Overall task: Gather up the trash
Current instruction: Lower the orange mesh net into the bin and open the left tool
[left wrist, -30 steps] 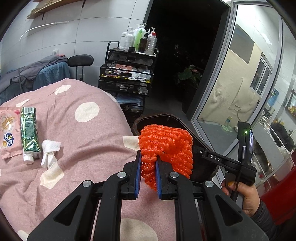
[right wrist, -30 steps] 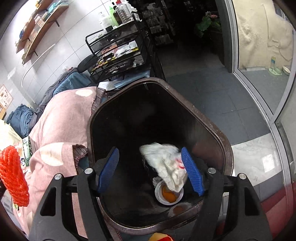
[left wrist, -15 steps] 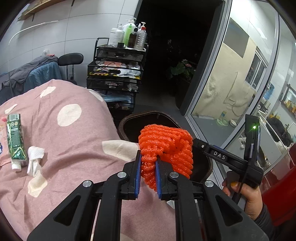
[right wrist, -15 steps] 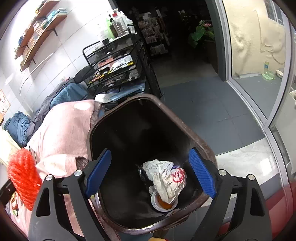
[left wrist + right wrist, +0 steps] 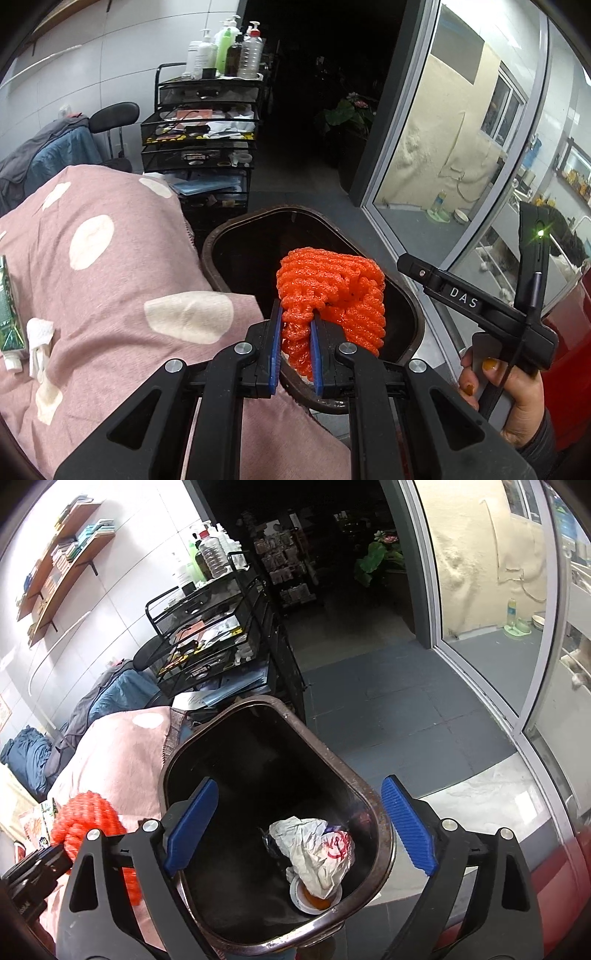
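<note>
The left gripper is held level with its blue pads clamped narrowly together on something pinched between them, while the right gripper is spread wide apart and gripped from below by the right hand.

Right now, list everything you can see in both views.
foam net: 1, orange, clamped in left gripper over the bin
bin: 1, dark brown, beside the blanket
wrapper: 1, white, crumpled inside bin
cup: 1, white, under wrapper
blanket: 1, pink, spotted
tube: 1, green, on blanket
tissue: 1, white, beside tube
cart: 1, black, bottles on top
left gripper: shut
right gripper: open, empty
</note>
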